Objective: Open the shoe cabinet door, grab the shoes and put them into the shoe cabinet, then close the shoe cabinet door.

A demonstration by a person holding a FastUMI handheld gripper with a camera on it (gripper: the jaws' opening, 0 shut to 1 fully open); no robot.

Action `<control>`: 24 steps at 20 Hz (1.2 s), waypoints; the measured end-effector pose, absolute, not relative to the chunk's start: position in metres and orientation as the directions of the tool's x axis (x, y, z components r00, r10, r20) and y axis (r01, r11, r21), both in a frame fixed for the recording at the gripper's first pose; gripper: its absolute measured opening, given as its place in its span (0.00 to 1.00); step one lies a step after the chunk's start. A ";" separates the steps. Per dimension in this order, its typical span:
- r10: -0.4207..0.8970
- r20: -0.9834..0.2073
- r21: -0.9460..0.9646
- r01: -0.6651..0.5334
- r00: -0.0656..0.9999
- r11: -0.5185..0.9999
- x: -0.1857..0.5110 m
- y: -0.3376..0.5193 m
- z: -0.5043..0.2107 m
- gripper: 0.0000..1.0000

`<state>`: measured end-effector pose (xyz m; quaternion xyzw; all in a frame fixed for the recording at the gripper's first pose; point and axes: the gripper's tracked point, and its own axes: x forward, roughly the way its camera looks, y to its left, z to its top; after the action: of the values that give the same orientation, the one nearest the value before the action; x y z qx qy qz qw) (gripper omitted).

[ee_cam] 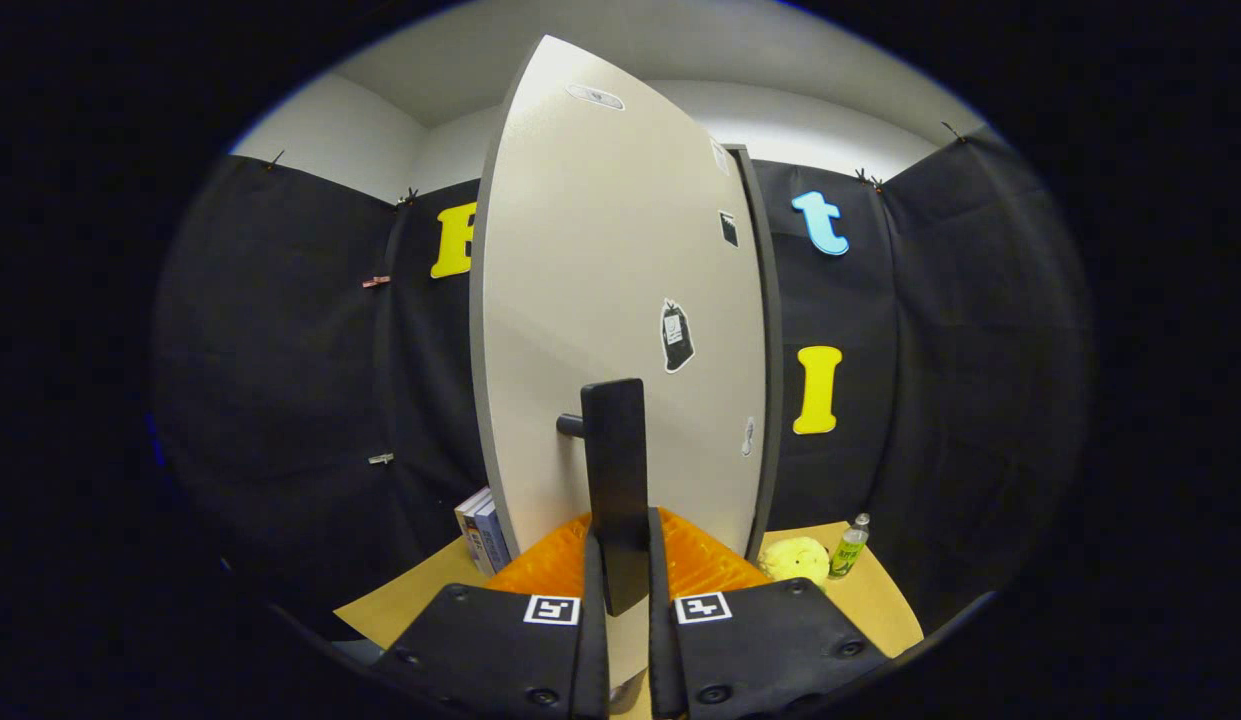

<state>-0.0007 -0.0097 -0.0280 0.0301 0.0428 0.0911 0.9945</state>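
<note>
One cabinet door, one handle, one gripper, and a few small things on the table.

The view holds one pale shoe cabinet door [620, 300] with one dark bar handle [614, 480], and four stickers [676, 336] counted on its face. One gripper [627, 570] has its two fingers closed against the handle. Beside the door stand two books [483, 535], one yellow plush toy [795, 560] and one small bottle [848, 548] on one table [885, 610].

The door [610, 300] — a pale panel with dark edging, a few stickers on its face — stands swung out toward the camera. Its dark upright handle [615, 480] rises at twelve o'clock between the tongs [628, 610], pinched by both.
</note>
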 end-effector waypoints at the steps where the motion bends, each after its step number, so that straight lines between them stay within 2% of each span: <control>1: 0.162 -0.074 0.067 -0.157 0.984 0.985 -0.006 -0.019 -0.027 0.20; 8: 0.077 -0.048 0.079 -0.073 0.996 0.994 -0.023 -0.075 -0.009 0.19; 11: 0.003 -0.056 0.024 -0.001 0.998 1.000 -0.021 -0.102 -0.008 0.19; 13: -0.030 -0.054 0.008 0.030 0.998 1.000 -0.023 -0.120 -0.004 0.14; 17: -0.093 -0.032 0.013 0.094 0.995 0.995 -0.027 -0.149 0.004 0.14; 24: -0.094 -0.038 0.029 0.095 0.995 0.995 -0.038 -0.155 0.009 0.13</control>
<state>-0.0376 -0.1548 0.0089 0.0152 0.0182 -0.0473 0.9986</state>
